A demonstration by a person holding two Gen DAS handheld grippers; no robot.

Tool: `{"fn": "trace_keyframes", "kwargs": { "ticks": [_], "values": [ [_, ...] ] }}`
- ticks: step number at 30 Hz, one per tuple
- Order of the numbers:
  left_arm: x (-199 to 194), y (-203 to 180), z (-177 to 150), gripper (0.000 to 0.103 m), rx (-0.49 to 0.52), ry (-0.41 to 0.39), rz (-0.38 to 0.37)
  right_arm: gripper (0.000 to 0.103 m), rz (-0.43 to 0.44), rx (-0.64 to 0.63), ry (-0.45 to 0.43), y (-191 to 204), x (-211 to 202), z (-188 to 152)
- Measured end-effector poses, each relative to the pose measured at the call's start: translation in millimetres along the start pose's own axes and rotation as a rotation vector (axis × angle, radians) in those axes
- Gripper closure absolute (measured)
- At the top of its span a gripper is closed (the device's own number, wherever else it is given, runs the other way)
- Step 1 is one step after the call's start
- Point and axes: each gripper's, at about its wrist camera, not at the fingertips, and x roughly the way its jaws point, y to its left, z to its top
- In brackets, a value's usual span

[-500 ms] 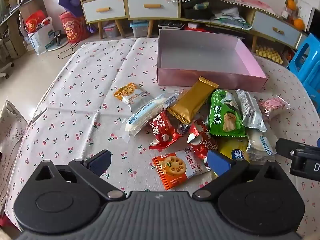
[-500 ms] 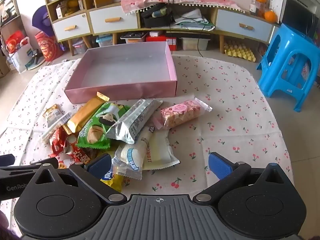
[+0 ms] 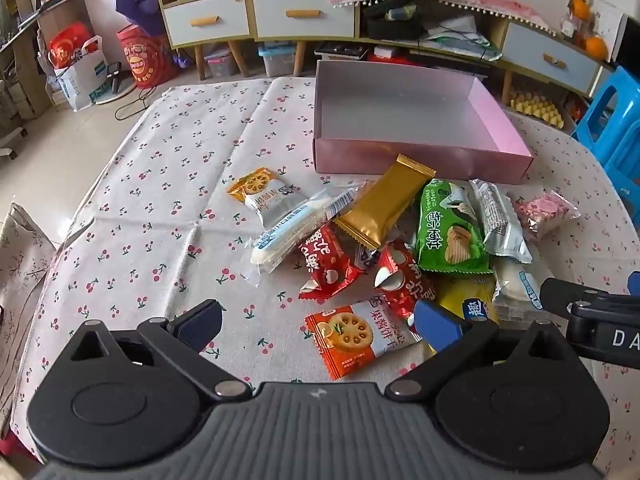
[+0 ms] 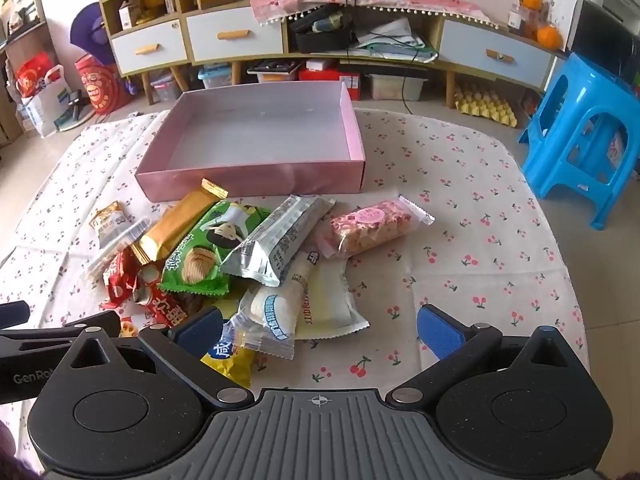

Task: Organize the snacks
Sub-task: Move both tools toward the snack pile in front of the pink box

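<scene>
The left claw (image 3: 318, 326) stands wide open and grips nothing; its blue-padded right finger (image 3: 438, 326) hangs over the near edge of the snack heap, above the corner of an orange biscuit packet printed with a round lattice cookie (image 3: 358, 336), though whether it touches the wrapper cannot be told. Its other finger is over bare cloth. The right claw (image 4: 318, 330) is equally wide open and empty, its left finger (image 4: 198, 330) just beside a yellow crinkled packet (image 4: 230, 362) and a clear-wrapped white bun with blue lettering (image 4: 272, 312) at the near side of the heap; its right finger is over bare cloth.

The snacks lie loose in a pile on the bench (image 4: 480, 240), which is covered by a cream cloth printed with red cherries. In the pile are two red wrapped sweets (image 3: 326, 264), a long gold foil bar (image 3: 384, 208), a green crisp bag with a potato-chip picture (image 4: 204, 252), a silver foil packet (image 4: 276, 240), and a clear pack of pink and white puffed-rice cake (image 4: 372, 228) toward the bench's right edge. A small orange-and-white biscuit packet (image 3: 260, 194) sits at the left of the pile.

Behind the heap, toward the far edge of the bench, stands a shallow pink cardboard box (image 4: 248, 184) with a pale lilac floor; nothing lies inside it. The gold bar's far end sits just in front of its near wall.
</scene>
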Motion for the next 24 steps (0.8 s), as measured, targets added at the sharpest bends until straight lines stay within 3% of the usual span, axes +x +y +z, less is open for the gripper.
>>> {"fn": "trace_keyframes", "kwargs": {
  "ticks": [24],
  "values": [
    [2.1, 5.5, -1.6, 0.0, -0.012, -0.007, -0.011, 0.0, -0.011, 0.007, 0.002, 1.1, 1.5, 0.4]
  ]
}}
